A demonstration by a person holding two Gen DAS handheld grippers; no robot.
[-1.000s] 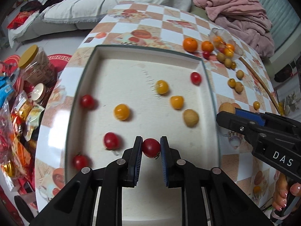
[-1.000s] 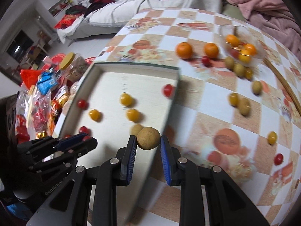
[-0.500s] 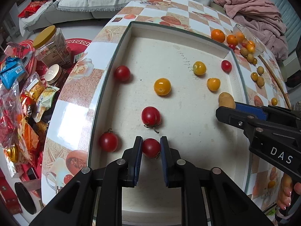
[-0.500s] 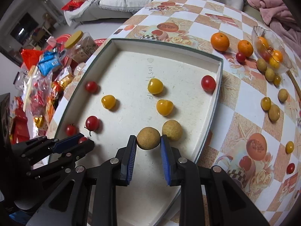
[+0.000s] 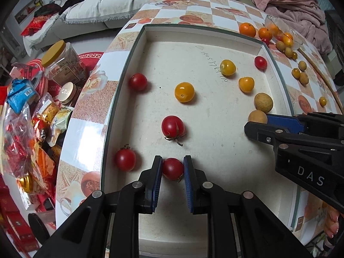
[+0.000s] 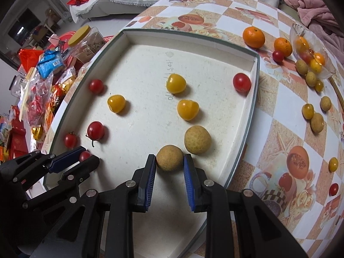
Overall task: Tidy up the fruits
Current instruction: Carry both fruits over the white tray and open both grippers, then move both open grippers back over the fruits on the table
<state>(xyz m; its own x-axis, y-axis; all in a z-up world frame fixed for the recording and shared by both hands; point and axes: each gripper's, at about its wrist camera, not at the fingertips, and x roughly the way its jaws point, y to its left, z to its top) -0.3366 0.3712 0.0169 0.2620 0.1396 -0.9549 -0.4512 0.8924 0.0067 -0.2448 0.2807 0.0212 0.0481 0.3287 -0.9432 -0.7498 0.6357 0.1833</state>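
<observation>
nearest, left gripper [image 5: 172,169] closed around a red cherry tomato [image 5: 172,168], low over the near left part of the white tray [image 5: 215,161]. right gripper [image 6: 169,165] clamped on a tan longan [image 6: 169,158] over the tray's near right part, just beside a second longan [image 6: 197,139]. further into the tray: a stemmed red tomato [image 5: 173,126], three yellow tomatoes, more red ones near the rims. beyond the tray's far right corner: two oranges [image 6: 253,37], a glass bowl [image 6: 311,51] of mixed fruit, loose longans on the checked tablecloth [image 6: 279,116].
</observation>
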